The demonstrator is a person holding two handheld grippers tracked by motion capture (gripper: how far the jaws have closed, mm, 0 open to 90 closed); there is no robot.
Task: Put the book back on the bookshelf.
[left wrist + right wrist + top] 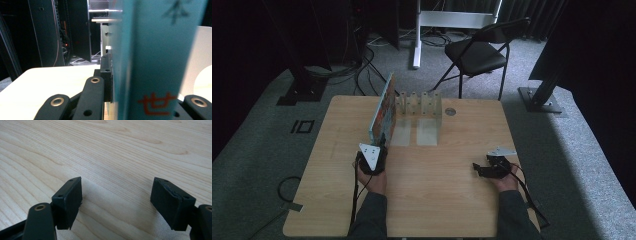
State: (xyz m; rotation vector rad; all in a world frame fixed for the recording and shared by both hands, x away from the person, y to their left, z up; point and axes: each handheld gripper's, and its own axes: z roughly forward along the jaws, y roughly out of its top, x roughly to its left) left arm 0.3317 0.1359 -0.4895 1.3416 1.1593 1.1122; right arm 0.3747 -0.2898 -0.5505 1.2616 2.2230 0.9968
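A thin book [383, 107] with a teal spine and a colourful cover stands upright on the wooden table [437, 205], just left of a pale slotted rack [419, 104]. My left gripper [379, 143] is shut on the book's near end. In the left gripper view the teal spine [155, 57], with red characters on it, sits between the jaws, and the left pad [106, 75] presses against it. My right gripper [477, 169] rests low over the table at the right, apart from the book. Its pads [68, 202] stand wide apart, and my right gripper [116, 201] is open over bare wood.
The rack's upright dividers stand at the table's far middle, with a flat base in front of them. A small round disc [450, 112] sits to the rack's right. A black folding chair [477, 52] and cables lie on the floor beyond the table.
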